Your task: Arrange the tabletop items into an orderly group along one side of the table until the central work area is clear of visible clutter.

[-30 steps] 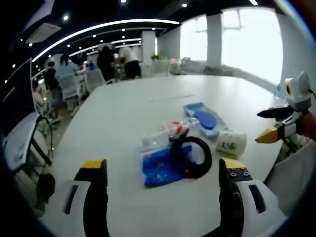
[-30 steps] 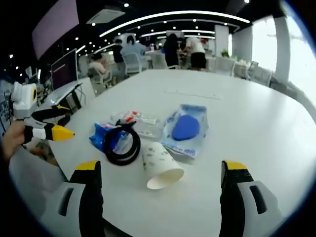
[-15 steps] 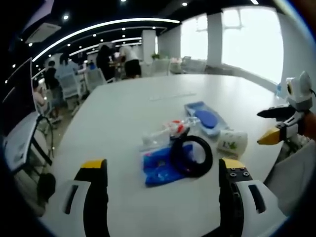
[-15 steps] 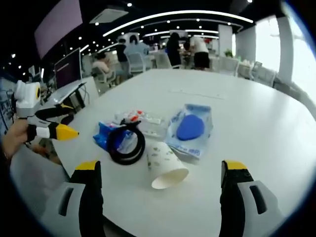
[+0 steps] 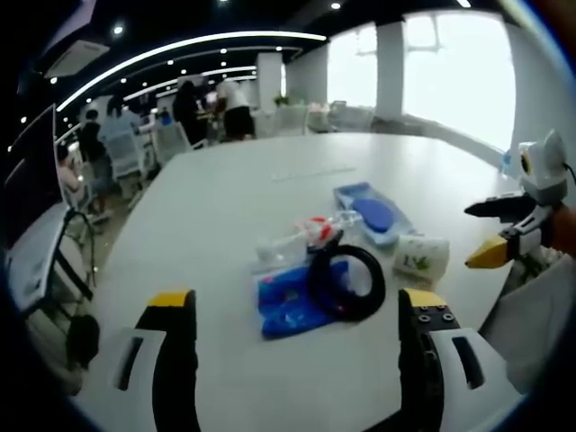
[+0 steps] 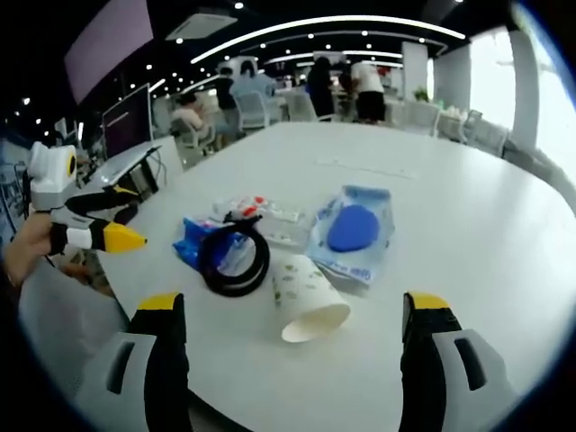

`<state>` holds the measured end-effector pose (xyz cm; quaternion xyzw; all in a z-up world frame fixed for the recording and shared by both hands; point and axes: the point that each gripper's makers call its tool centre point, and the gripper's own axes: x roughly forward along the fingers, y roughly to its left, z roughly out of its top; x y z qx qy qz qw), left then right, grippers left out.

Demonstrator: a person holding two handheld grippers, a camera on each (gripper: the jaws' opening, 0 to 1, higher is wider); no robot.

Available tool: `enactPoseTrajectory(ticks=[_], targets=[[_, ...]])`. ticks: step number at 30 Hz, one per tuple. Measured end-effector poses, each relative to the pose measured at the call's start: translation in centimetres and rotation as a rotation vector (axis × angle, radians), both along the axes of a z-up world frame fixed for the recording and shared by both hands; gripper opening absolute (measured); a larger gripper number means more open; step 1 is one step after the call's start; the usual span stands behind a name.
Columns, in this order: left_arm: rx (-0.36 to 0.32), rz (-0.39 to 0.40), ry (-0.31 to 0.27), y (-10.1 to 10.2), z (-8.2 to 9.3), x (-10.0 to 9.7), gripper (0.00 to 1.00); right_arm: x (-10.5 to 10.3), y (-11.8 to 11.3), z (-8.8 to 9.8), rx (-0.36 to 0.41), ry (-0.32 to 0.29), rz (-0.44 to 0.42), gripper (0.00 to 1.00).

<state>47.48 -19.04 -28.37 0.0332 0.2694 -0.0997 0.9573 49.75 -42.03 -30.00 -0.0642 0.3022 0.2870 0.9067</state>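
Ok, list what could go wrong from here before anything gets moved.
The paper cup lies on its side, so a nudge may roll it across the table. The black ring rests partly on the blue packet, so dragging either may shift both. Both grippers, left and right, are open and empty.

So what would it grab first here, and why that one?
Probably the paper cup: it lies tipped on its side, nearest the right gripper, whose jaws stand open and empty. Easing forward to close on it seems the simplest start, since the black ring overlaps the blue packet.
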Motion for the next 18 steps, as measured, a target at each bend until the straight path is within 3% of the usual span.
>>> enactPoseTrajectory(ticks=[18], targets=[[-0.006, -0.019, 0.019, -0.5, -0.4, -0.1, 0.89, -0.4, 1.7, 0.7, 0.015, -0.04, 0.081, 0.97]])
